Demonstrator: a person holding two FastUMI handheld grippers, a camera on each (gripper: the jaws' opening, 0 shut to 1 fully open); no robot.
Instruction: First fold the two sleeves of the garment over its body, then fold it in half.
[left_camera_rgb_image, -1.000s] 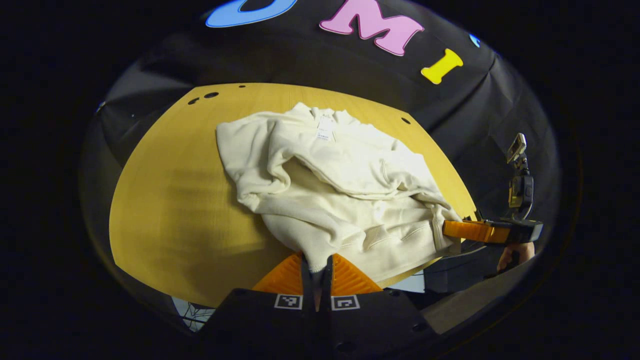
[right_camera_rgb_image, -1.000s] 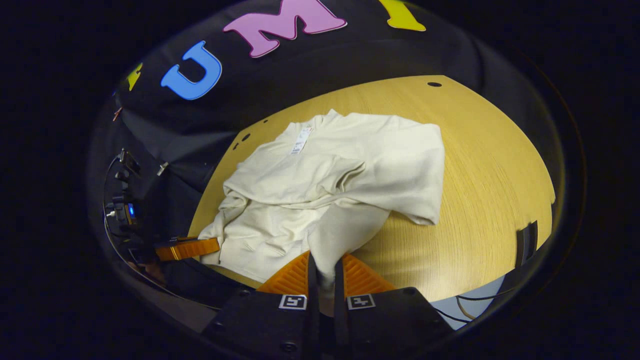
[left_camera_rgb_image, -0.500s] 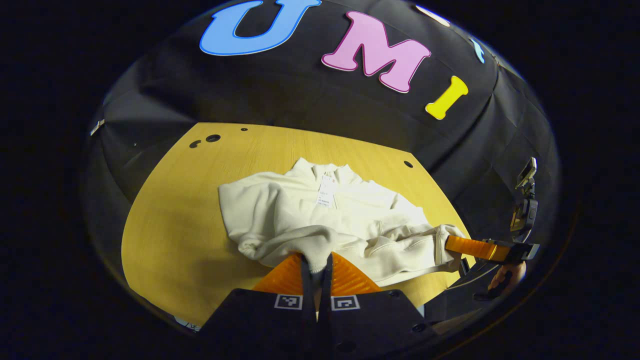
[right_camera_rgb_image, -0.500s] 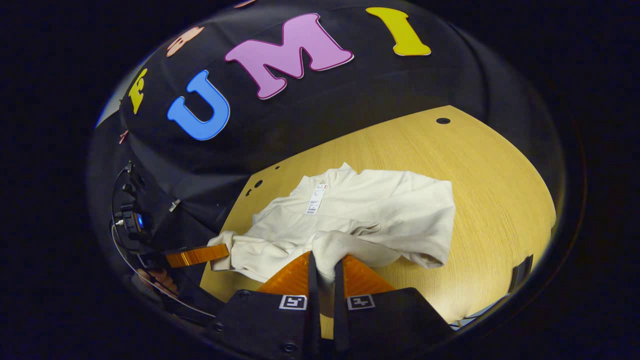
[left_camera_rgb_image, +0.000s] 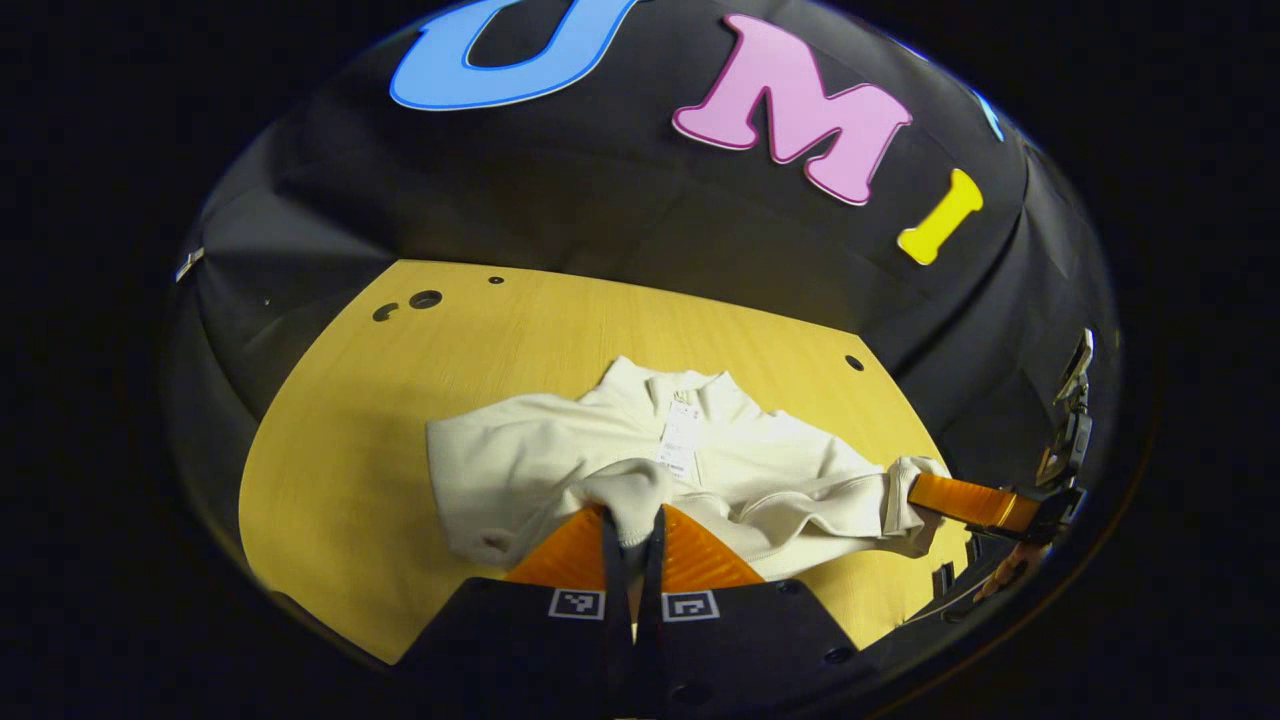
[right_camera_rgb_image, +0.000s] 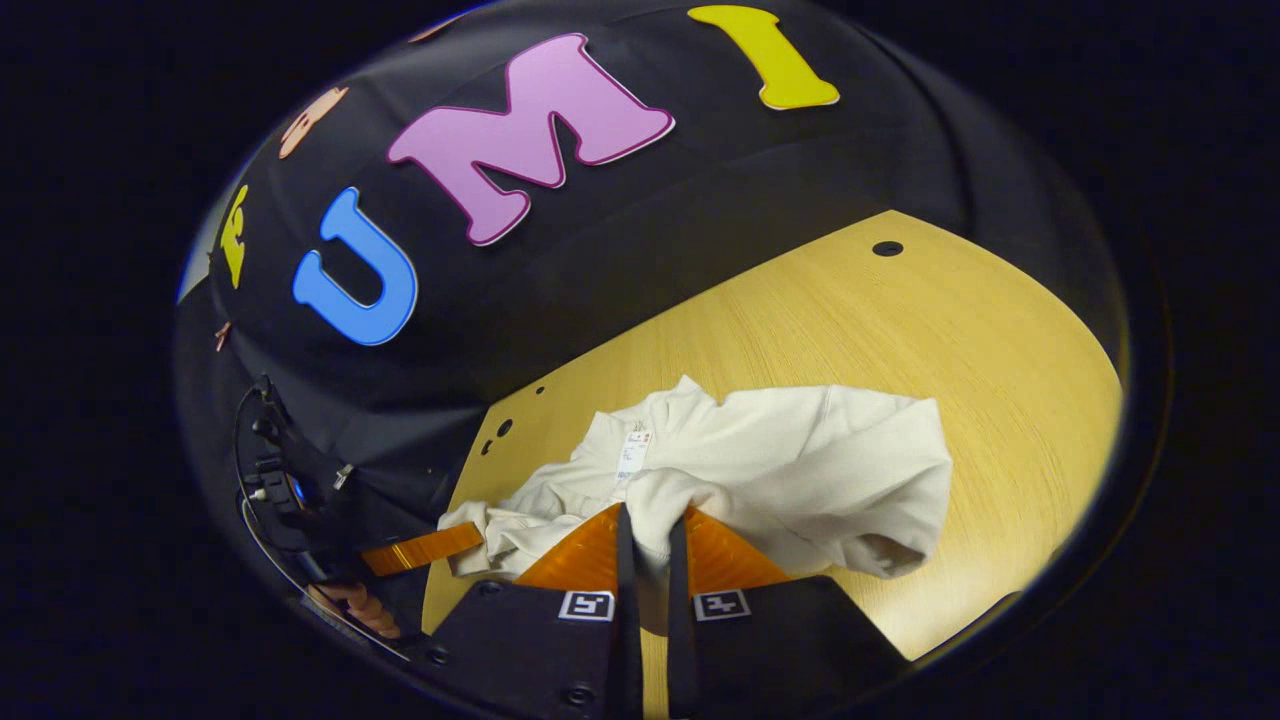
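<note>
Surface: wooden tabletop (left_camera_rgb_image: 330, 470), no containers on it.
Garment: cream sweatshirt (left_camera_rgb_image: 760, 460), mid-tabletop toward the near edge.
Left gripper (left_camera_rgb_image: 632, 530): closed, pinching a hem corner.
Right gripper (right_camera_rgb_image: 652, 535): closed, pinching the other.
Progress: sleeves appear folded in; halving fold underway, hem not yet laid down.

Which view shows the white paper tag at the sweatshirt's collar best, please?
The left gripper view: the paper tag faces the camera, unobstructed. In the right gripper view, the tag appears smaller and angled.

Soft matt cream cloth garment (left_camera_rgb_image: 760, 470) lies on a smooth wood-grain table (left_camera_rgb_image: 360, 450).
</note>
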